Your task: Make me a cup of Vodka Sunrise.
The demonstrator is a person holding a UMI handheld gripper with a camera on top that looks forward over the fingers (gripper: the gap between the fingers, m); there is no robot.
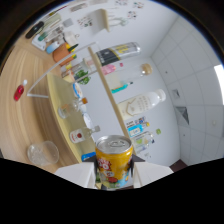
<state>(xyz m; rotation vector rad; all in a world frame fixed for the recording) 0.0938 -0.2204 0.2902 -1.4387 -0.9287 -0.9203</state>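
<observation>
A yellow drink can [114, 161] with a silver top and fruit pictures on its label stands between my two white fingers [75, 175], and my gripper [114, 176] is shut on it. The whole scene appears turned on its side. Beyond the can and to its left, a clear plastic cup [42, 152] rests on the wooden table [20, 125]. A small clear bottle with a red label [80, 135] sits just beyond the can by the shelf's base.
A wooden shelf [107, 87] against the white wall carries several bottles, among them a clear one with a black label [117, 52] and a white one [142, 104]. A small red object [19, 91] and an orange pot [61, 53] sit farther along the table.
</observation>
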